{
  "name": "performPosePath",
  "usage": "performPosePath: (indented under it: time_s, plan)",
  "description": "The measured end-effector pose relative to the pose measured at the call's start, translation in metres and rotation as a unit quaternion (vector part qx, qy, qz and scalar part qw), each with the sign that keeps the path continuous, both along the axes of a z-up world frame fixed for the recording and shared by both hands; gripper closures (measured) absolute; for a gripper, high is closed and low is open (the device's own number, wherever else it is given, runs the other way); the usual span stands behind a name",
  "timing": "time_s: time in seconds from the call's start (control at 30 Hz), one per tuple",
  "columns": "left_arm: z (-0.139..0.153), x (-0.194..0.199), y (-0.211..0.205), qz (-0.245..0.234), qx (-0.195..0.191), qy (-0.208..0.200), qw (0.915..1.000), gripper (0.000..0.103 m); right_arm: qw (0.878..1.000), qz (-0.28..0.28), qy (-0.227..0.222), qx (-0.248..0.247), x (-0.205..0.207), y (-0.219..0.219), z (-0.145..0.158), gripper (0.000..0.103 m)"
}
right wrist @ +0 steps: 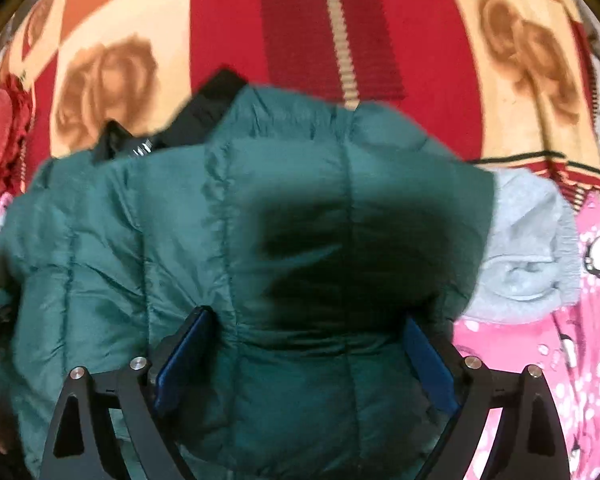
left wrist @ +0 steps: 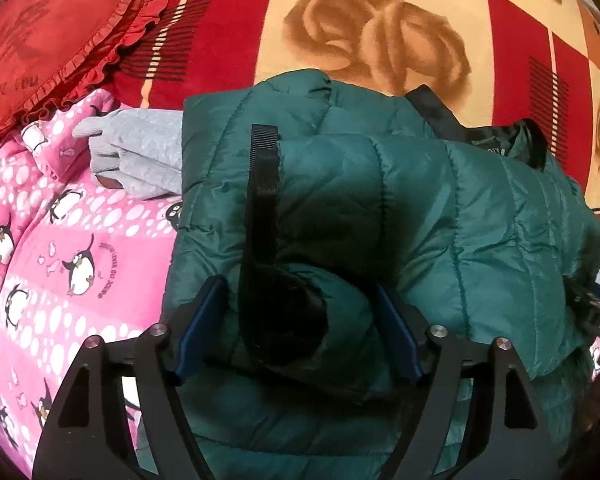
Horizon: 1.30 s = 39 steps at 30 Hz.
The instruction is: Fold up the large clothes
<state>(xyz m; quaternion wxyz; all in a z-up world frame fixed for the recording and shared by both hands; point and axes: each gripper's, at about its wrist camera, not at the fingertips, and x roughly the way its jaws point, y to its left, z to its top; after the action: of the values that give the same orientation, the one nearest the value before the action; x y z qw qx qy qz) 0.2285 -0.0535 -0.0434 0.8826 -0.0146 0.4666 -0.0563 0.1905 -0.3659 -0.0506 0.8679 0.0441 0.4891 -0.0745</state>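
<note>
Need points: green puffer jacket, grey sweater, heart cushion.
green puffer jacket [right wrist: 284, 184], right wrist view, on the quilted panel at the middle of the folded bundle.
grey sweater [left wrist: 148, 156], left wrist view, on the sleeve beside the jacket.
heart cushion [left wrist: 56, 28], left wrist view, on its red face.

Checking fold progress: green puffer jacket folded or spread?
Folded. The green puffer jacket lies as a compact bundle with a sleeve doubled across its top.

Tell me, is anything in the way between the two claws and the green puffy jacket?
Nothing visible is. The green puffy jacket bulges right up between the open fingers of the left claw, and likewise the right claw. The grey garment lies off to the side, partly under the jacket.
</note>
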Motion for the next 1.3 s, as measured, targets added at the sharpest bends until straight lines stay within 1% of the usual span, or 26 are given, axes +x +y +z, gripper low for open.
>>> performPosePath:
  time_s: [0.07,0.13,0.2,0.27,0.3,0.33,0.4,0.47,0.5,0.57,0.63,0.8,0.87,0.97,1.07,1.17,1.3]
  plan:
    - [0.0,0.001,-0.001,0.0,0.006,0.001,1.0,0.025,1.0,0.002,0.001,-0.004,0.0,0.001,0.003,0.01]
    - [0.0,0.001,-0.001,-0.001,0.005,0.002,1.0,0.025,1.0,0.0,-0.001,-0.005,-0.008,0.001,0.013,0.01]
    - [0.0,0.001,0.001,-0.002,0.002,0.002,1.0,0.025,1.0,0.004,-0.016,-0.003,-0.026,0.001,0.03,0.01]
    - [0.001,0.001,0.001,-0.002,0.002,0.001,1.0,0.025,0.999,0.011,-0.034,0.003,-0.046,0.002,0.039,0.01]
    - [0.0,0.001,0.0,-0.001,0.002,0.0,1.0,0.025,0.999,0.014,-0.036,0.0,-0.053,0.003,0.04,0.01]
    - [0.001,0.0,0.0,-0.001,0.003,0.0,1.0,0.025,0.999,0.014,-0.028,-0.008,-0.057,0.004,0.037,0.01]
    - [0.001,-0.001,-0.001,0.001,0.007,-0.001,1.0,0.025,1.0,0.009,0.005,-0.021,-0.053,0.001,0.017,0.01]
    - [0.002,-0.002,-0.001,0.006,0.002,0.002,1.0,0.025,1.0,-0.001,0.02,0.013,-0.044,-0.01,-0.001,0.009]
    - [0.003,-0.003,0.0,0.006,-0.002,0.006,1.0,0.025,0.999,-0.009,0.019,0.028,-0.041,-0.017,-0.004,0.009]
    - [0.008,-0.008,0.005,0.006,-0.006,0.015,0.9999,0.025,0.999,-0.016,0.016,0.032,-0.04,-0.019,0.001,0.009]
    - [0.016,-0.017,0.01,0.004,-0.004,0.011,0.9999,0.025,0.999,-0.017,0.009,0.03,-0.048,-0.018,0.012,0.009]
    - [0.04,-0.048,0.026,-0.003,0.014,-0.026,0.9995,0.025,1.0,0.005,-0.021,0.005,-0.084,-0.01,0.044,0.009]
    - [0.047,-0.063,0.034,-0.007,0.016,-0.036,0.9992,0.025,0.999,0.006,-0.029,0.013,-0.099,-0.009,0.051,0.009]
    - [0.055,-0.083,0.044,-0.01,0.018,-0.042,0.9989,0.025,0.999,0.006,-0.028,0.029,-0.125,-0.008,0.051,0.009]
    - [0.057,-0.101,0.052,-0.012,0.021,-0.041,0.9989,0.025,0.999,0.01,-0.019,0.03,-0.14,-0.001,0.044,0.009]
    - [0.055,-0.118,0.058,-0.018,0.022,-0.03,0.9991,0.025,0.999,0.014,-0.007,0.031,-0.152,0.005,0.036,0.009]
    - [0.048,-0.139,0.062,-0.019,0.03,-0.02,0.9992,0.025,0.999,0.023,0.0,0.026,-0.172,0.012,0.032,0.009]
